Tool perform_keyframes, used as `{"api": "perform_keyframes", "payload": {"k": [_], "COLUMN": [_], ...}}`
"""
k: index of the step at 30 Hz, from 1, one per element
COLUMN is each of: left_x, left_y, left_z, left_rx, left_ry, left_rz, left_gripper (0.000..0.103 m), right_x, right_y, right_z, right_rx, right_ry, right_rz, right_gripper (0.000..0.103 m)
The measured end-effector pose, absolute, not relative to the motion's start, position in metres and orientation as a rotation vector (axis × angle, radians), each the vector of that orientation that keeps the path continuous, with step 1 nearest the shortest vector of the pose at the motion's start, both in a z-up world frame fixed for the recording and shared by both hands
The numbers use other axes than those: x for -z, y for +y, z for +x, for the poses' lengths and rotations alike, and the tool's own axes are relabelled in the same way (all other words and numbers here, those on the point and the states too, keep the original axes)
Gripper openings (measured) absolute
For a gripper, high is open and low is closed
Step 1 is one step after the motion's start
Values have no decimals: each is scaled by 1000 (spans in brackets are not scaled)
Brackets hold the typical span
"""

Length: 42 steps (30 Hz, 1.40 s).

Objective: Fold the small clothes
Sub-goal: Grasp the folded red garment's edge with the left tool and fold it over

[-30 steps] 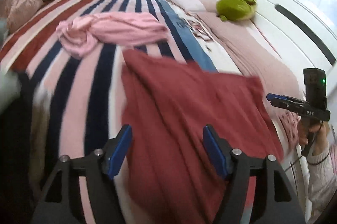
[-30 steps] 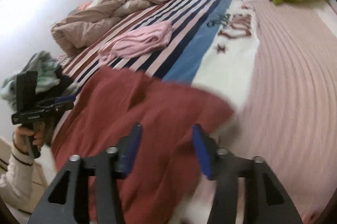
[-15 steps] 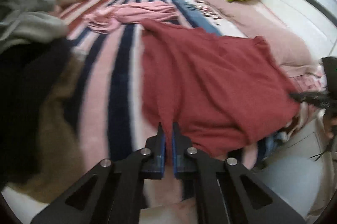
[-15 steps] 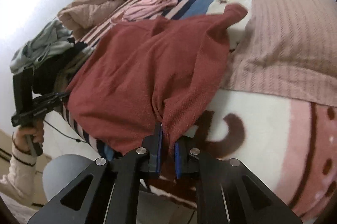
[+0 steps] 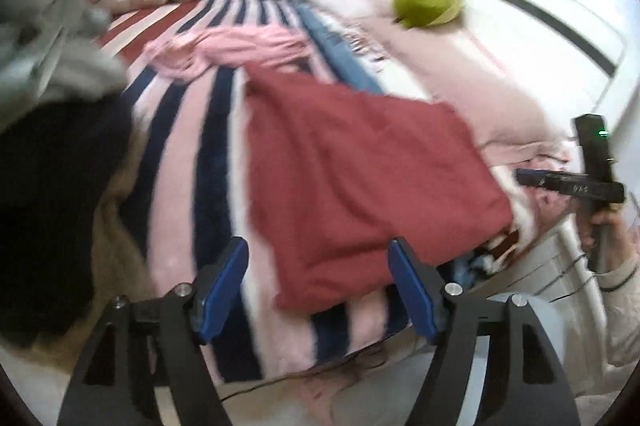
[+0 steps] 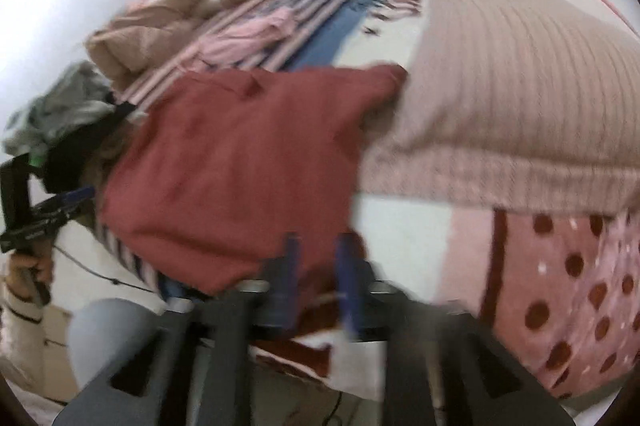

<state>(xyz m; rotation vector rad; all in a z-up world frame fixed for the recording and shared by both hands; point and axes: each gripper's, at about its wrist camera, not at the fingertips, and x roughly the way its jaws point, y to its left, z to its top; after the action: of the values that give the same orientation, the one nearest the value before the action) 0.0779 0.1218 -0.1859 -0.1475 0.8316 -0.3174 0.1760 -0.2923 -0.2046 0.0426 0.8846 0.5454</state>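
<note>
The red garment point(image 5: 360, 182) lies spread on the near part of the bed point(image 6: 520, 98), its near hem at the mattress edge and hanging slightly over it. I judge it is laid flat there so both lower corners are within easy reach for a first fold.

My left gripper point(image 5: 320, 278) has its blue fingers point(image 5: 224, 278) parting, well apart now, with the near hem of the red cloth seen between them but not pressed by either pad; it holds nothing. My right gripper point(image 6: 316, 274) is blurred in its own view, its fingers also opening, a narrower gap than the left, at the garment's near right corner. I see red cloth behind the gap but no pad bearing on it, so I take it as free too. Each gripper sits at one end of the hem, which suits a two-cornered lift.

Farther up the striped blanket point(image 5: 188, 146) a pink garment point(image 5: 240, 50) lies crumpled, likely waiting its turn. To the left a pile of grey and dark clothes point(image 5: 52, 114) sits at the bed's edge. A green plush toy point(image 5: 430, 0) rests near the headboard, well away from the work.
</note>
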Motion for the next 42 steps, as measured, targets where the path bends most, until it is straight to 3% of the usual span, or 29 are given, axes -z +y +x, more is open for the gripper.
{"api": "perform_keyframes", "payload": {"k": [1,5,6,8,9,10,17,20,22,23,24,26,27,29,32,34,39,42], "left_x": [184,191,197,205,210,213,225,227,223,220,215,208,204,203,213,222,247,253], "left_y": [119,107,103,100,100,101,143,139,144,145,147,147,146,147,145,140,132,134], "left_z": [83,116,125,136,141,142,121,113,104,99,90,74,64,49,36,36,50,65], "left_rx": [314,278,262,242,219,200,133,119,113,125,165,216,251,287,392,423,479,472], "left_ry": [823,838,855,881,895,907,906,897,891,888,885,882,883,882,898,899,907,874], "left_rz": [-149,-152,-153,-148,-140,-140,-231,-211,-252,-263,-277,-289,-305,-353,-480,-516,-678,-766], "left_gripper": [69,69,64,37,7,0,0,3,27,47,60,64,68,78,83,84,84,84], "right_x": [204,218,223,232,234,234,230,236,234,232,227,219,213,203,191,187,195,220], "right_y": [-283,-246,-238,-223,-222,-220,-242,-245,-248,-250,-252,-254,-253,-248,-229,-211,-166,-144], "right_z": [176,178,178,178,178,177,173,179,177,175,172,168,165,161,157,156,159,169], "right_rx": [-573,-650,-654,-650,-646,-645,-646,-639,-632,-629,-628,-631,-632,-632,-700,-764,-901,-939], "right_ry": [887,932,941,952,951,948,948,976,969,960,942,911,893,865,821,809,828,931], "right_rz": [32,-6,-25,-83,-98,-108,-73,-39,-30,-28,-28,-41,-53,-79,-107,-118,-184,-230], "right_gripper": [72,72,72,72,72,72,72,72,72,72,71,69,66,37,18,14,14,14]}}
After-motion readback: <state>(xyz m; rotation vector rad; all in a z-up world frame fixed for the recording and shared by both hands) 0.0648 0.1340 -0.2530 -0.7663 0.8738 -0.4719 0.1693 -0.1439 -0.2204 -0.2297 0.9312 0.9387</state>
